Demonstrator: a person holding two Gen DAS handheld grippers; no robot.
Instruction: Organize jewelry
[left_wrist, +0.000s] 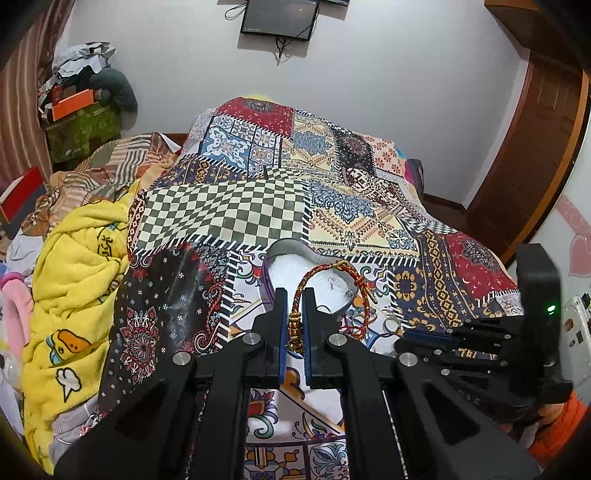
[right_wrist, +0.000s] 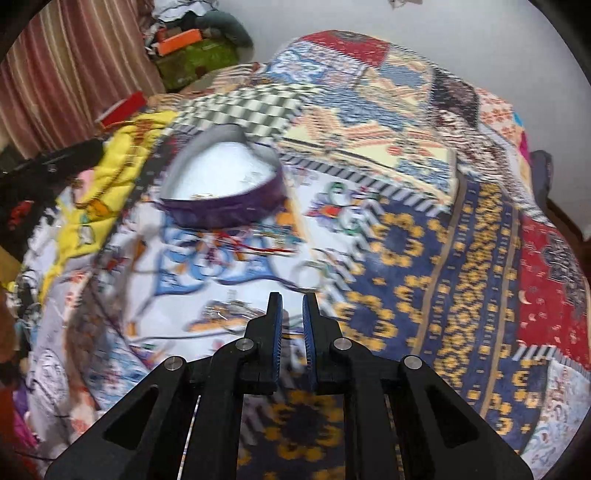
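My left gripper (left_wrist: 294, 295) is shut on a red and gold braided bracelet (left_wrist: 334, 271) with gold beads, held above the bedspread just in front of a purple heart-shaped box (left_wrist: 271, 258) with white lining. My right gripper (right_wrist: 292, 299) is nearly closed and holds nothing; it hovers over the bedspread to the right of the box (right_wrist: 221, 212), which looks blurred in this view. A silver ring (left_wrist: 389, 325) and a thin red thread piece (left_wrist: 354, 328) lie on the cloth right of the box. The right gripper's body shows in the left wrist view (left_wrist: 480, 343).
A patterned patchwork bedspread (left_wrist: 229, 210) covers the bed. A yellow blanket (left_wrist: 77, 280) is heaped at the left. Boxes and clothes (left_wrist: 81, 96) pile in the far left corner. A wooden door (left_wrist: 535, 158) stands at the right.
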